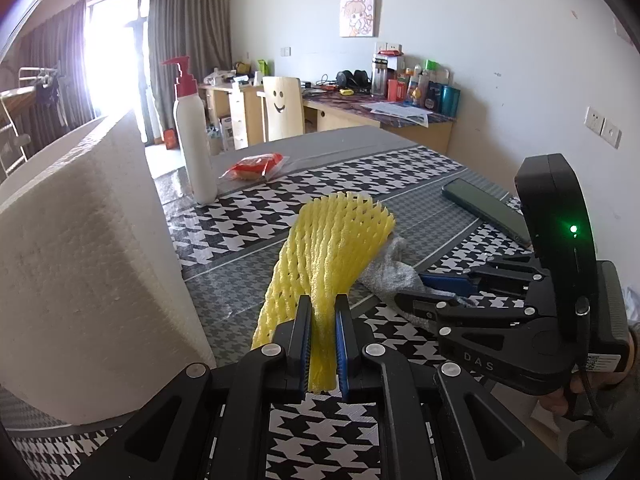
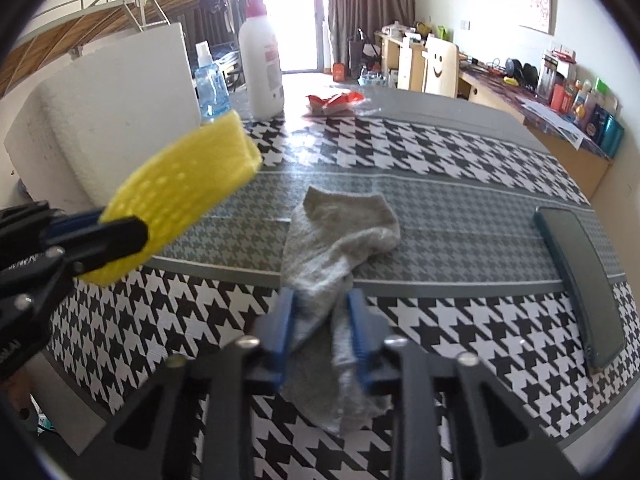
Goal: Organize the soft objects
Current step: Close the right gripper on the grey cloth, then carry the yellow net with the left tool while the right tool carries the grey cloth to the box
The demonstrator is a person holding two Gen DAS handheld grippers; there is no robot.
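Observation:
My left gripper point(image 1: 323, 306) is shut on a yellow foam net sleeve point(image 1: 332, 240) and holds it above the houndstooth table; the sleeve also shows at the left of the right wrist view point(image 2: 188, 184). A grey sock point(image 2: 332, 248) lies crumpled on the table. My right gripper point(image 2: 322, 308) has its blue fingers on either side of the sock's near part and closes on it. In the left wrist view the right gripper point(image 1: 432, 292) is at the right, low over the sock point(image 1: 390, 268).
A white foam block point(image 1: 80, 264) stands at the left. A white pump bottle point(image 1: 194, 136), a blue spray bottle point(image 2: 210, 84) and a red snack packet point(image 1: 256, 166) sit at the far side. A dark phone point(image 2: 580, 276) lies at the right of the table point(image 2: 460, 208).

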